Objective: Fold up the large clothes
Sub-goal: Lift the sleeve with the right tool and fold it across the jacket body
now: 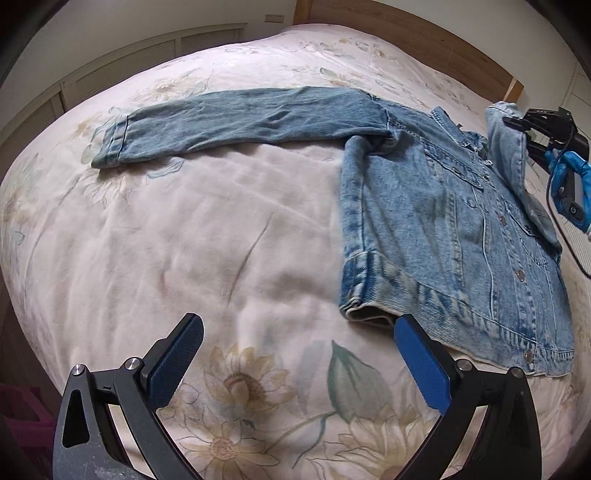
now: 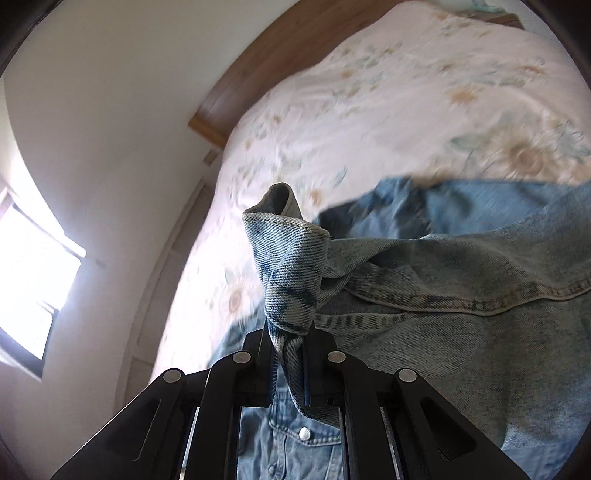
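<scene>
One denim jacket [image 1: 443,221] lies front-up on the bed [image 1: 184,240], at 3 o'clock in the left wrist view; one sleeve [image 1: 240,122] stretches flat toward 10 o'clock. Left tool [image 1: 298,339], low at 6 o'clock, is spread wide w/ nothing between its two blue pads [image 1: 177,358], the right pad just beside the jacket's hem corner. Right tool [image 2: 290,354] is clamped tight on the second sleeve's cuff [image 2: 288,258], lifted off the jacket. One wooden headboard [image 1: 406,33] at 12 o'clock; one window [image 2: 33,280] at 9 o'clock in the right wrist view.
</scene>
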### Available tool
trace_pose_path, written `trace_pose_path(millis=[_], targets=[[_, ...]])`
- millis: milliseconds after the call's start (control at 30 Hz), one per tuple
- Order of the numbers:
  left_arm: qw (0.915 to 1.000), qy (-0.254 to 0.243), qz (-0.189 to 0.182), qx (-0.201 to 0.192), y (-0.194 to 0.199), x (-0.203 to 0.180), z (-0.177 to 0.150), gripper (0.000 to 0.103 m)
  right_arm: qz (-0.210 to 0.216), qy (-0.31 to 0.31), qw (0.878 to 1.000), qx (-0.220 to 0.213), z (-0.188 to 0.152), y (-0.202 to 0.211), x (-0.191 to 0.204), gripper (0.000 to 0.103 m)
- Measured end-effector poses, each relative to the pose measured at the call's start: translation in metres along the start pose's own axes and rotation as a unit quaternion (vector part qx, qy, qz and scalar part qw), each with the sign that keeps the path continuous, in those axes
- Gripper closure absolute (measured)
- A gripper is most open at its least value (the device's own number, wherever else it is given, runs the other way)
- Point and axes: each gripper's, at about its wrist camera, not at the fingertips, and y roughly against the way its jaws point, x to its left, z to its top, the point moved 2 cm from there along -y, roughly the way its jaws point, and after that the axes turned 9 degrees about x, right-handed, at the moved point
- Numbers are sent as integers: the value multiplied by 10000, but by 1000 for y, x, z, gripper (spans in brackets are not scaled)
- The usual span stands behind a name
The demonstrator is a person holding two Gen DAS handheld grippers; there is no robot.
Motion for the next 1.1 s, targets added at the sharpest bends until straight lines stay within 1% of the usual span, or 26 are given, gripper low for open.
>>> trace_pose_path(millis=[33,100,267,400,533,567,600,633,667,700,767,800,833,933,1033,1100], targets=[[10000,6,3,22,-1,1,-1,1,-11,64,9999,131,-12,-14,6,93],[10000,19,13,66,-4,3,-3,1,-107,207,9991,348,-24,-35,12,92],[9999,37,28,109,-7,4,-4,1,-406,682,9936,808,-57,-72,21,91],[9999,23,36,131,-9,2,-3,1,-889,1211,9821,1140,-82,-93,27,90],[9999,10,35,131,-9,-1,-3,1,-1303,1536,9709,1296,-96,-103,31,88],[9999,8,36,109,-8,-2,-3,1,-1395,1615,9679,1329,-99,-106,34,84],[10000,0,63,67,-7,-3,-2,1,-1440,1677,9656,1373,-102,-107,37,75],[10000,-6,81,24,-5,-5,-1,1,-1464,1780,9625,1428,-111,-106,39,69],[10000,8,86,-31,-3,-5,1,1,-1483,1875,9600,1455,-114,-108,44,57],[9999,24,92,-48,-3,-6,3,1,-1507,1994,9570,1472,-119,-108,49,51],[10000,32,63,-11,-2,-8,7,1,-1520,2276,9496,1528,-129,-108,61,50],[10000,-9,53,18,-2,-10,10,1,-1529,2388,9467,1528,-133,-107,66,47],[9999,-71,94,45,-2,-13,13,1,-1520,2484,9446,1513,-138,-107,69,46],[9996,-196,212,5,-4,-23,22,1,-1416,2671,9425,1427,-141,-90,78,46],[9993,-307,186,-56,-7,-38,36,1,-1462,2806,9408,1213,-136,-67,78,45],[9986,-466,195,-140,-11,-53,50,1,-1534,2831,9405,1082,-127,-53,73,43]])
